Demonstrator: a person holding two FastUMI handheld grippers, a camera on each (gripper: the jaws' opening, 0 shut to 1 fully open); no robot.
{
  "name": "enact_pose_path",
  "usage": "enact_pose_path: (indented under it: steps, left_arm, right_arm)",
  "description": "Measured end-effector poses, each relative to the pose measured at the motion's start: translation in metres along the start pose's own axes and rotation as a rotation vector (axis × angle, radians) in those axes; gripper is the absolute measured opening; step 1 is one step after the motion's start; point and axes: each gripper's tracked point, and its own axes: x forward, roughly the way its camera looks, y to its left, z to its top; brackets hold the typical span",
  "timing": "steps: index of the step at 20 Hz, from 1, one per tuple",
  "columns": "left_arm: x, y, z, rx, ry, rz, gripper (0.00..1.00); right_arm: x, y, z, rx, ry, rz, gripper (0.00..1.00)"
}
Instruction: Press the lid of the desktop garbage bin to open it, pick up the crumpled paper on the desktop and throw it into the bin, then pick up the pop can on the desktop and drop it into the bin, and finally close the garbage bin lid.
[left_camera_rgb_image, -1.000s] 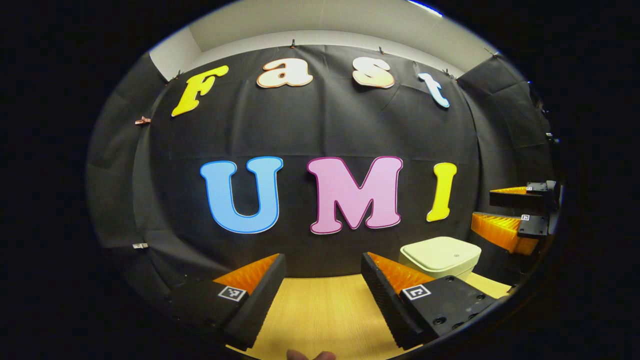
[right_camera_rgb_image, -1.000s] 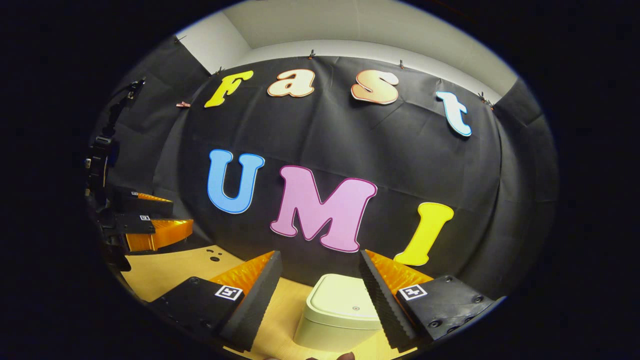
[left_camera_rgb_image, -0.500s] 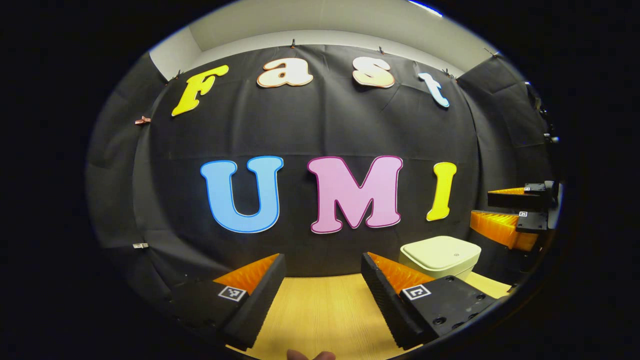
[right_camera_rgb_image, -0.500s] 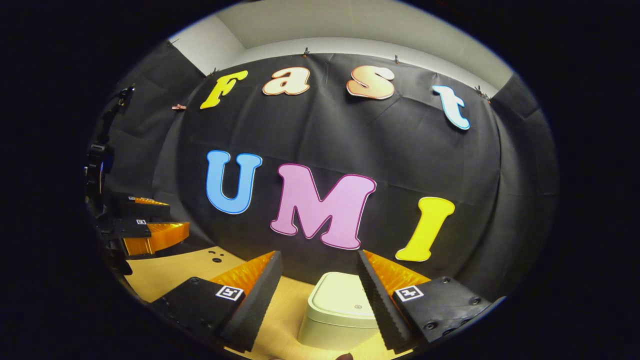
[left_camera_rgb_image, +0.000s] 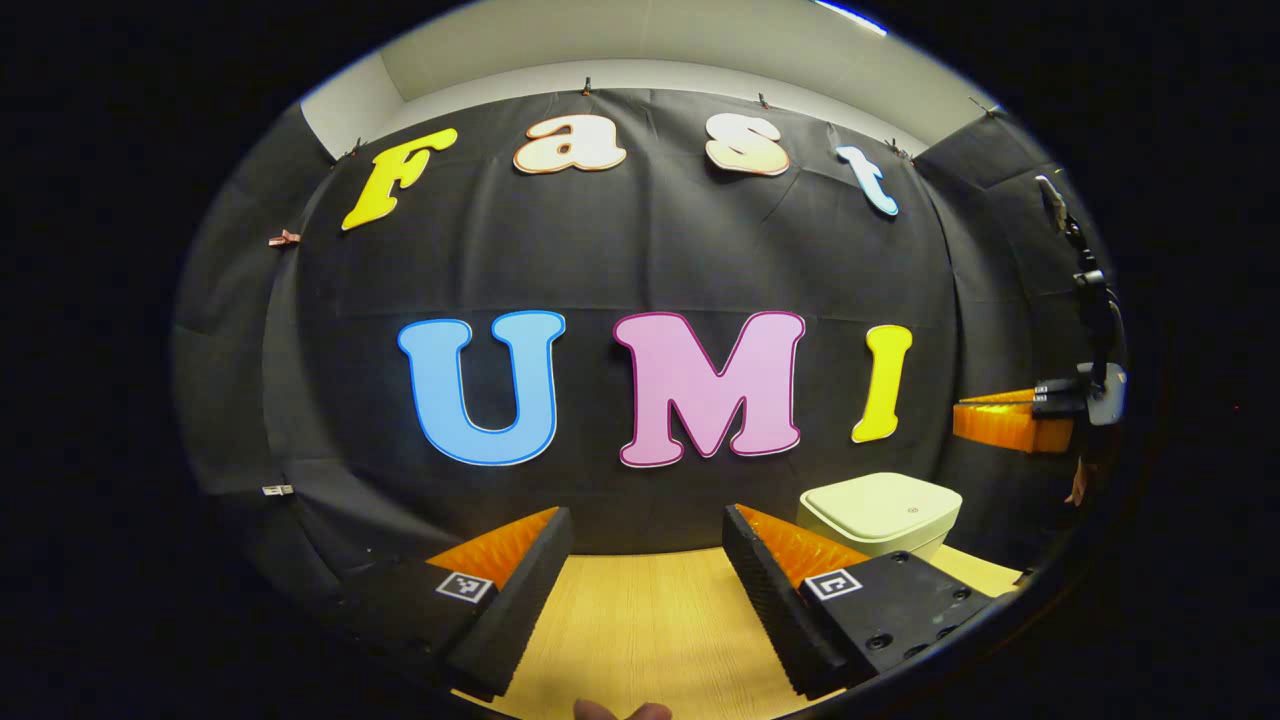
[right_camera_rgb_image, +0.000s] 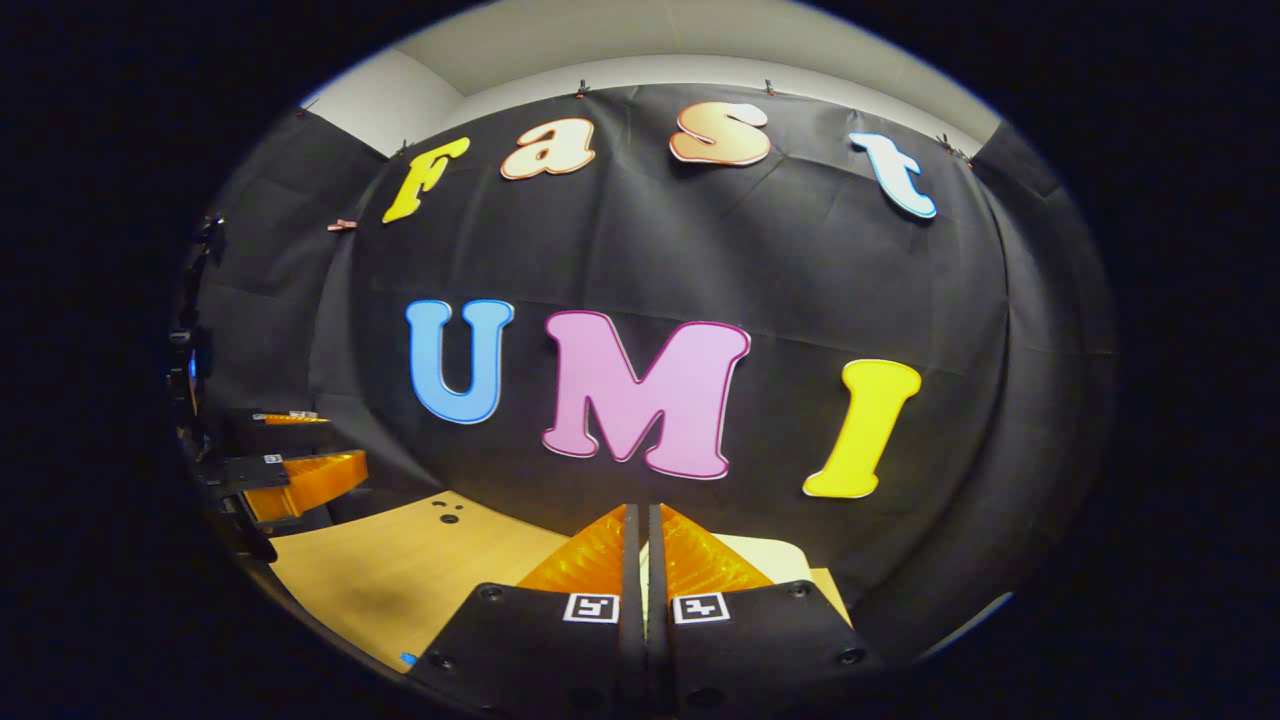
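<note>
The pale desktop bin (left_camera_rgb_image: 880, 512) stands on the wooden table (left_camera_rgb_image: 640, 630) at the right, against the black cloth wall, with its lid down. My left gripper (left_camera_rgb_image: 645, 515) hovers low over the table, left of the bin, open with nothing between its fingers. My right gripper (right_camera_rgb_image: 641, 512) is shut on nothing, its fingers pressed together above the bin's lid (right_camera_rgb_image: 770, 560), most of which they hide. In the left gripper view the right gripper (left_camera_rgb_image: 1010, 422) hangs above and to the right of the bin. In the right gripper view the left gripper (right_camera_rgb_image: 290, 470) stands open at the far left.
The black cloth wall closes off the back and both sides right behind the bin. Two small dark holes (right_camera_rgb_image: 446, 511) mark the table top near the wall. A person's fingertip (left_camera_rgb_image: 610, 710) shows at the bottom edge.
My right gripper has gone from open to shut and has risen above the bin, which now sits mostly behind its fingers. The left gripper has not moved.
</note>
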Motion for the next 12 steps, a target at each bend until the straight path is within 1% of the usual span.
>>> enact_pose_path:
  steps: [2,7,10,12]
  left_arm:
    - [-0.001,0.000,-0.001,-0.004,0.000,-0.002,0.97]
    - [-0.002,0.004,-0.002,-0.007,0.000,-0.001,0.97]
    - [-0.006,0.005,-0.003,-0.011,0.001,0.001,0.97]
    - [-0.006,0.006,-0.005,-0.010,0.005,0.004,0.98]
  right_arm:
    - [0.011,-0.018,-0.007,0.016,0.084,-0.014,0.05]
    - [0.029,-0.051,-0.032,0.083,0.269,-0.017,0.05]
    - [0.039,-0.059,-0.051,0.090,0.335,-0.019,0.05]
    - [0.045,-0.057,-0.065,0.104,0.388,0.000,0.05]
